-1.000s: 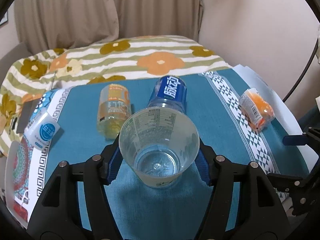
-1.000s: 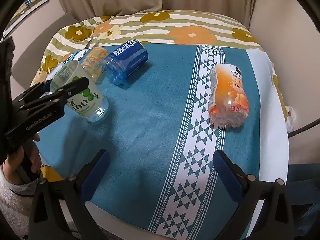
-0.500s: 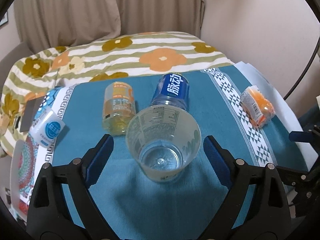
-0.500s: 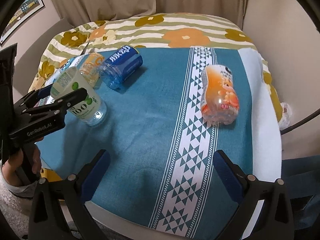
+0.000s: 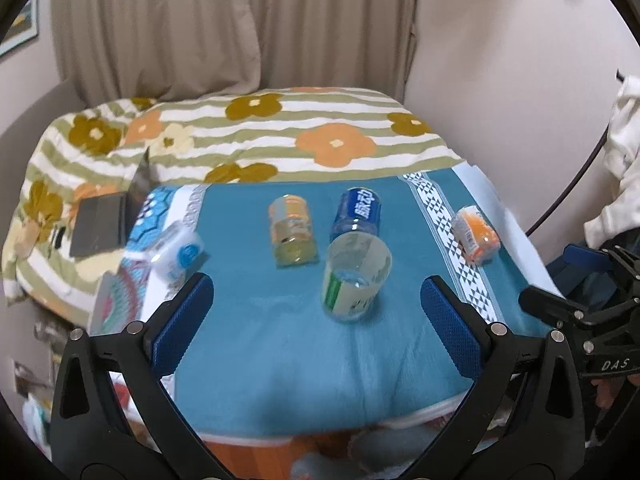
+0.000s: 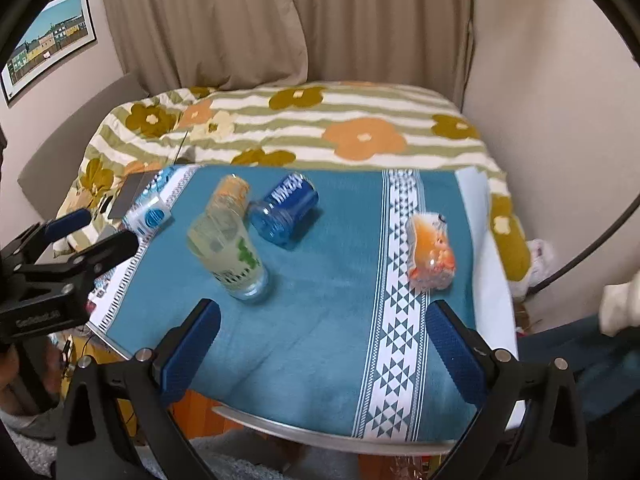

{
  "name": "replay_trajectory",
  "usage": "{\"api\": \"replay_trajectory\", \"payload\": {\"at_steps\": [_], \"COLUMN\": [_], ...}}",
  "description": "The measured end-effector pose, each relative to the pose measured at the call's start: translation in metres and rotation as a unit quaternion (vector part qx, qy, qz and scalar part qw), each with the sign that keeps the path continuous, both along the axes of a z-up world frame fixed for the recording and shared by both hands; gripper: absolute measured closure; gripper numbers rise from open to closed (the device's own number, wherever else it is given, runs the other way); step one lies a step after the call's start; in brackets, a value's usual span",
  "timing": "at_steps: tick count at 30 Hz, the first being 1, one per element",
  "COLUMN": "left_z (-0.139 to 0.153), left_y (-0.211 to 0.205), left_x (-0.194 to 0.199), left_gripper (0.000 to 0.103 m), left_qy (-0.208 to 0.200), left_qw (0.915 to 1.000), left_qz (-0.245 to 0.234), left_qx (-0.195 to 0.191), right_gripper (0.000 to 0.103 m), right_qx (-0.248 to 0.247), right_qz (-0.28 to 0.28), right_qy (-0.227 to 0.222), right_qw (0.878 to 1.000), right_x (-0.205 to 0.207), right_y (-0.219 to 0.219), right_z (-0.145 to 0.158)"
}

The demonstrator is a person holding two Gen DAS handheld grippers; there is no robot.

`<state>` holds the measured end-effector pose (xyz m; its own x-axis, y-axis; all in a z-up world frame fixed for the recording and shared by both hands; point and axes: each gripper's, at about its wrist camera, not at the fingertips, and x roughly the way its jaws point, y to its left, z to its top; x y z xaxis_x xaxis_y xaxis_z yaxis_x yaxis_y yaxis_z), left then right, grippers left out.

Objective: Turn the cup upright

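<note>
Released a second ago, the clear cup [image 5: 355,278] stands upright on the teal cloth [image 5: 280,344], and the left gripper [image 5: 316,316] has pulled back from it, jaws spread wide and empty. Just behind the cup lie a blue bottle [image 5: 357,212] and a yellow bottle [image 5: 291,229]. The right gripper [image 6: 320,344] hovers near the cup, jaws apart, empty.

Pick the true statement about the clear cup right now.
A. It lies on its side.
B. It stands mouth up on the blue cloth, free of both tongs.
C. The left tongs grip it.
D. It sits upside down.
B: the cup stands mouth up on the blue cloth, apart from the open left tongs.
</note>
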<state>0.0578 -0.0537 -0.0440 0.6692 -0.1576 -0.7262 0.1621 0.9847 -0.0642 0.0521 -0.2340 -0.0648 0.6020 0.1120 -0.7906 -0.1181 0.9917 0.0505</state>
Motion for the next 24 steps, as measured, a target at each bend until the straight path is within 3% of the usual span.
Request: {"api": "replay_trajectory", "payload": {"at_steps": [8,24], "left_z": [0.026,0.034], "left_y": [0.045,0.068], "left_x": [-0.032,-0.062], "left_gripper": [0.0,0.0], "left_qy": [0.008,-0.02], "left_qw": [0.9994,0.9994], "left_qz": [0.03,0.026], "left_qx": [-0.014,-0.011], "right_gripper": [0.001,0.001], "right_qx": [-0.018,-0.035], "right_qz": [-0.052,-0.089], "right_qy": [-0.031,-0.051], "right_qw": [0.998,0.994], "right_x": [-0.027,-0.055], "right_y": [0.025,0.044], "right_z": [0.04,0.046]}}
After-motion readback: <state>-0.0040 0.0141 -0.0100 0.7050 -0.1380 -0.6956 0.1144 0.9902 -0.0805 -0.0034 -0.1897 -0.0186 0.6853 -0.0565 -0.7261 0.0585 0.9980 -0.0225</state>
